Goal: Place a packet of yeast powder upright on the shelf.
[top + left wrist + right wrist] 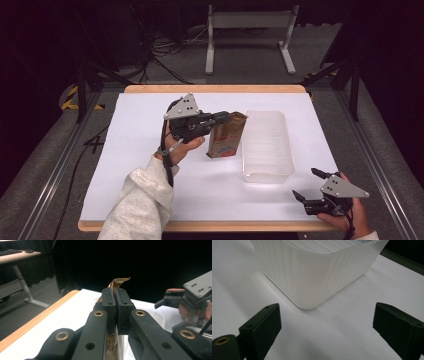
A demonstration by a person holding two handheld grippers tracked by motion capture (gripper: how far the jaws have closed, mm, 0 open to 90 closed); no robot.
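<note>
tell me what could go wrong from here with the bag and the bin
1. The left tool pinches only the top edge of the brown bag, which hangs tilted; the thin film might slip out or tear.
2. The bag hangs beside the clear bin, not above it; moving it across, its bottom may catch the rim and push the bin.
3. The right tool is open and apart from the bin, so nothing steadies the bin if it gets bumped.

The table is viewed from above, facing forward and down. The left gripper view is aimed close along its jaws across the table; the right gripper view is set low, near the translucent bin, shared with the high view.
</note>
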